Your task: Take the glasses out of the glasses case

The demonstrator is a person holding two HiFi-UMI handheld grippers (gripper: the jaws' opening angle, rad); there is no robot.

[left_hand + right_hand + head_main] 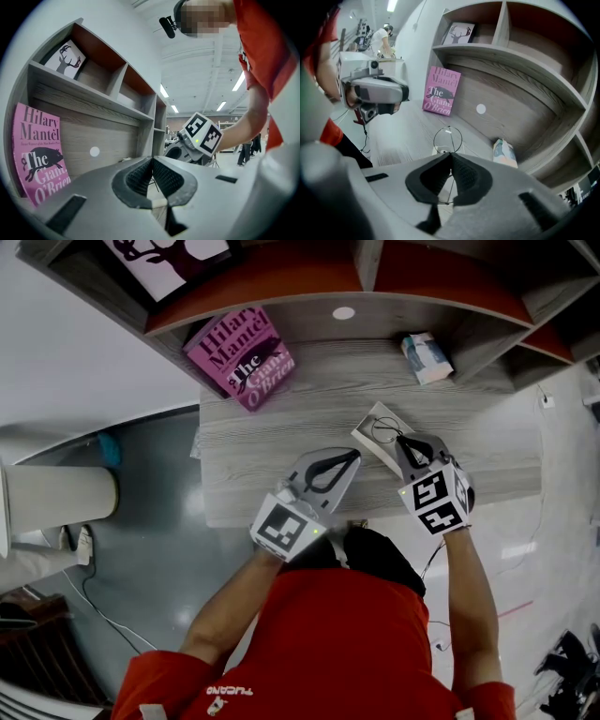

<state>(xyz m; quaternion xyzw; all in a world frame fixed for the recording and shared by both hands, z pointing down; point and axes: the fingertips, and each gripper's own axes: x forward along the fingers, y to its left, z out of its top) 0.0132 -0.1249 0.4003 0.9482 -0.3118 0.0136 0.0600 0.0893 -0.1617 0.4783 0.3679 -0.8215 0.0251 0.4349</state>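
Thin black wire glasses (382,430) hang just above a white glasses case (367,435) that lies on the grey wooden desk (272,427). My right gripper (401,440) points down at them and is shut on the frame. In the right gripper view one round lens (447,138) sticks out past the shut jaws (450,154), with a corner of the case (437,150) below it. My left gripper (353,457) hovers level just left of the case. It is shut (151,160) with nothing in it. The right gripper's marker cube (202,133) shows beyond it.
A pink book (242,357) leans against the shelf back at the desk's far left. A small printed box (427,357) stands at the far right. Shelves with a deer picture (169,259) overhang the desk's back. The desk's near edge is by my body.
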